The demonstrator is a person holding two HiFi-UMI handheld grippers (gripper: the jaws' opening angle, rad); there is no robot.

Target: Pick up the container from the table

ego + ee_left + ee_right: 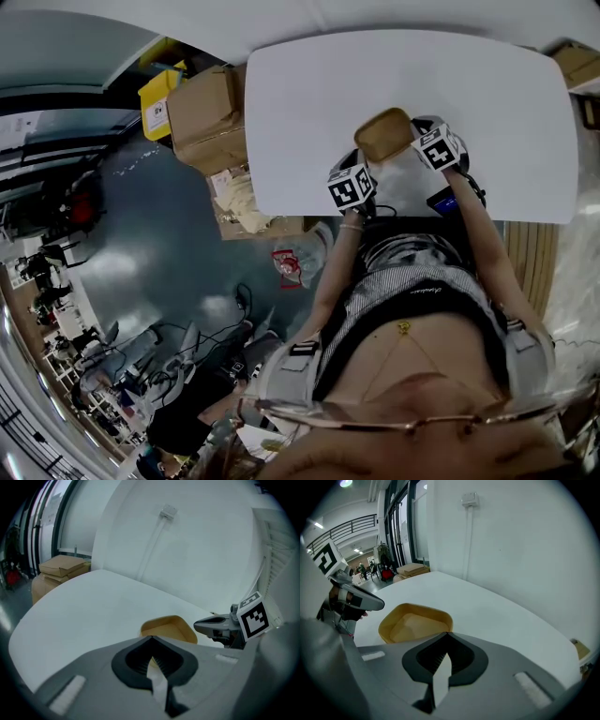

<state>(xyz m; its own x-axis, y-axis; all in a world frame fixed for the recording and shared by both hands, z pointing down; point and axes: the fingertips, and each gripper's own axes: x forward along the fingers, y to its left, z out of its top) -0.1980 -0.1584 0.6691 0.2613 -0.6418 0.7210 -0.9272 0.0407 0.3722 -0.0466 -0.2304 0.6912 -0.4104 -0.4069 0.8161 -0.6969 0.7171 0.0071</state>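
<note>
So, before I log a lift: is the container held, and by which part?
It cannot be told: the left gripper and right gripper are shut with tips at opposite rims of the container, but no pinch shows.

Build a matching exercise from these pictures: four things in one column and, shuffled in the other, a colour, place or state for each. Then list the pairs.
1 container
2 table
3 cardboard boxes
4 left gripper

A stacked beside the table's edge
B jaws together
C empty, open-topped
D white

Pairs: 1-C, 2-D, 3-A, 4-B
</note>
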